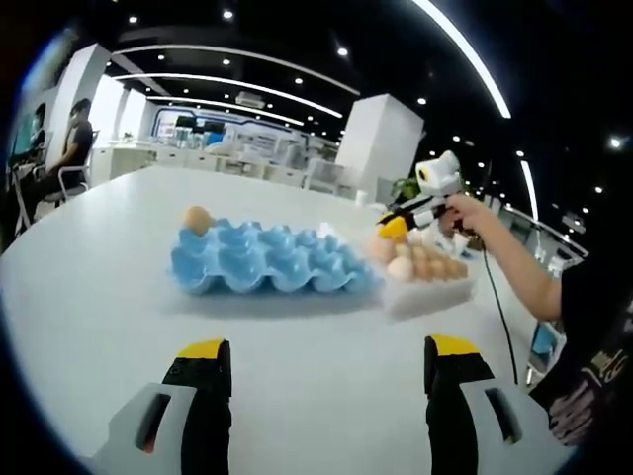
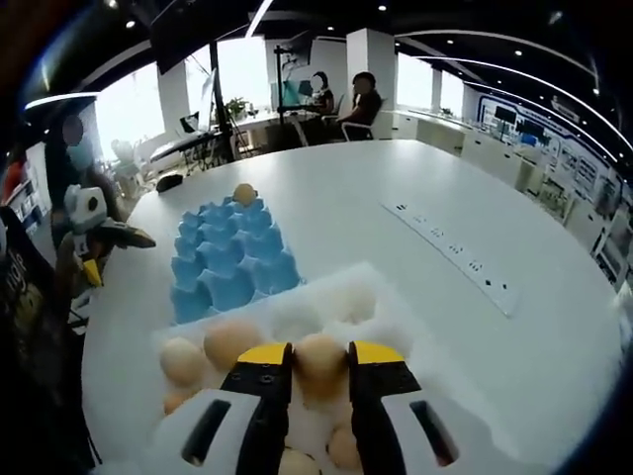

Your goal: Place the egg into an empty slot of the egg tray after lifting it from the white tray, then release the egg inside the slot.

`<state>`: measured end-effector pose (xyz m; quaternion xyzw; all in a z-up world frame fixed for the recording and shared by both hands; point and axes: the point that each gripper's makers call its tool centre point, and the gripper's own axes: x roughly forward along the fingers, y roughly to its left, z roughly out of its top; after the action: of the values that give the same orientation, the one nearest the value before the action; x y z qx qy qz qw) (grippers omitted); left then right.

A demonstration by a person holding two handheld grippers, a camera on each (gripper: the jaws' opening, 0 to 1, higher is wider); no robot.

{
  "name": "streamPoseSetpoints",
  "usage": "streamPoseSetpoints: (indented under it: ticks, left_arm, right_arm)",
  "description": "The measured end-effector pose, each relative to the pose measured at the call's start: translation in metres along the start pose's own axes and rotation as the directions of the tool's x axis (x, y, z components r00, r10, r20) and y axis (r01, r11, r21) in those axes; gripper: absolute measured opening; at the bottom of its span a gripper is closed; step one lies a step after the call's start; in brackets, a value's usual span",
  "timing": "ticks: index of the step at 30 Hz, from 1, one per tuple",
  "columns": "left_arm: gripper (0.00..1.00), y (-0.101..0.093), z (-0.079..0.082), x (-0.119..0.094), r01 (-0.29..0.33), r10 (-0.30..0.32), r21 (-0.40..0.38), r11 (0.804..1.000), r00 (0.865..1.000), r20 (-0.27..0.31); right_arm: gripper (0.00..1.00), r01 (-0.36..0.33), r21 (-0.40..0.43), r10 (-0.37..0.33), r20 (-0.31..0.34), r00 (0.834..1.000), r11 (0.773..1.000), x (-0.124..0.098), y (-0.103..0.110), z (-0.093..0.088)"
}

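While the right gripper (image 2: 319, 368) reaches down over the white tray (image 2: 396, 322), its yellow-tipped jaws stand narrow on either side of one brown egg (image 2: 320, 364), which sits between them among the other eggs in that tray. Just beyond lies the blue egg tray (image 2: 226, 255), touching or nearly touching the white one, with a single egg (image 2: 243, 193) resting in a far corner slot. The left gripper (image 1: 329, 368) hovers over the bare white tabletop (image 1: 99, 297) with its jaws spread wide and nothing between them, well short of the blue egg tray. People sit at desks in the background.
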<state>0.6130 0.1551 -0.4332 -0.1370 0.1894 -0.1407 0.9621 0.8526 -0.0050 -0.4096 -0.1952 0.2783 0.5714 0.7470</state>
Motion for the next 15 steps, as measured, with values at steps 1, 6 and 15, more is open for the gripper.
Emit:
streamPoseSetpoints:
  ticks: [1, 6, 15]
  left_arm:
    - [0.81, 0.0, -0.001, 0.001, 0.002, -0.002, -0.003, 1.0, 1.0, -0.002]
    - [0.81, 0.0, 0.0, 0.001, 0.007, -0.006, -0.007, 1.0, 1.0, 0.004]
    - [0.81, 0.004, -0.004, 0.004, 0.015, -0.015, -0.024, 1.0, 1.0, 0.002]
  right_arm:
    - [0.23, 0.001, 0.001, -0.001, 0.002, 1.0, 1.0, 0.0, 0.0, 0.001]
    - [0.23, 0.006, 0.007, -0.006, -0.001, 1.0, 1.0, 0.0, -0.002, 0.004]
    - [0.23, 0.009, 0.029, -0.008, -0.055, 0.998, 1.0, 0.003, -0.004, -0.01]
